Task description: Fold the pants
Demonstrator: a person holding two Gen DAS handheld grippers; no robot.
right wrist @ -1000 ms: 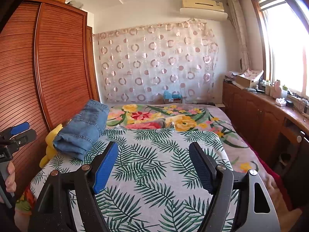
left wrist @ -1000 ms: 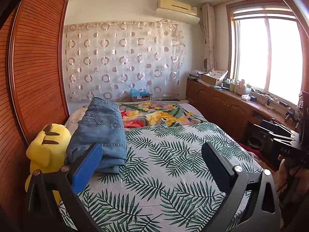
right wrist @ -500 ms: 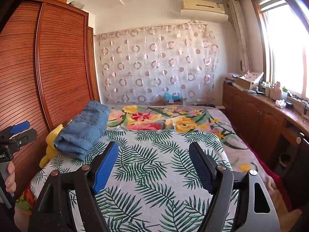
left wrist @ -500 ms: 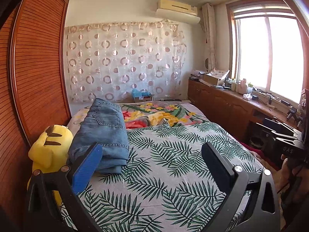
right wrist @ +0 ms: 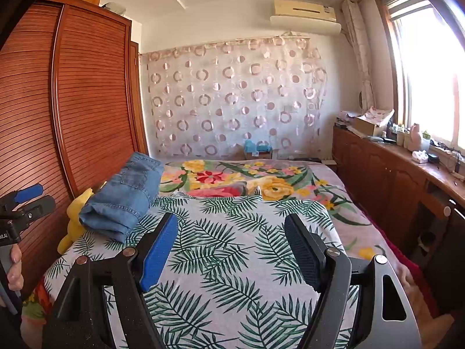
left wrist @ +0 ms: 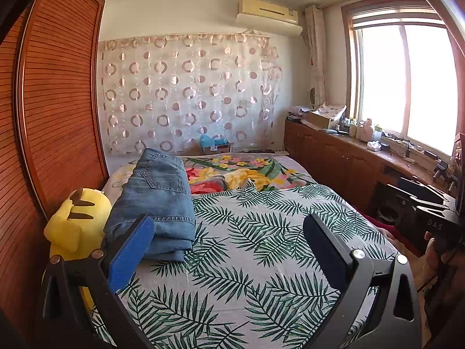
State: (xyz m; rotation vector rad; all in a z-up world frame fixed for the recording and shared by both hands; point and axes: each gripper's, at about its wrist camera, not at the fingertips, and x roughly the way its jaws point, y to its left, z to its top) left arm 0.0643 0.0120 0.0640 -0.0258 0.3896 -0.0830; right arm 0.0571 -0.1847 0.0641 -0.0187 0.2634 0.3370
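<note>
Blue denim pants [left wrist: 155, 200] lie folded in a thick stack on the left side of the bed [left wrist: 261, 247]; they also show in the right wrist view [right wrist: 125, 197]. My left gripper [left wrist: 226, 232] is open and empty, held above the bed's near end, with the pants just beyond its left finger. My right gripper [right wrist: 229, 232] is open and empty over the leaf-print sheet, to the right of the pants and apart from them. The left gripper also shows at the left edge of the right wrist view [right wrist: 26, 200].
A yellow plush toy [left wrist: 75, 226] sits between the pants and the wooden wardrobe [left wrist: 58, 116] on the left. A wooden counter [left wrist: 363, 157] with clutter runs under the window on the right. A patterned curtain [left wrist: 189, 96] hangs behind the bed.
Both grippers stay open and empty. The left wrist view has shifted slightly, so the pants and plush sit a little further right and lower. The pants have not moved.
</note>
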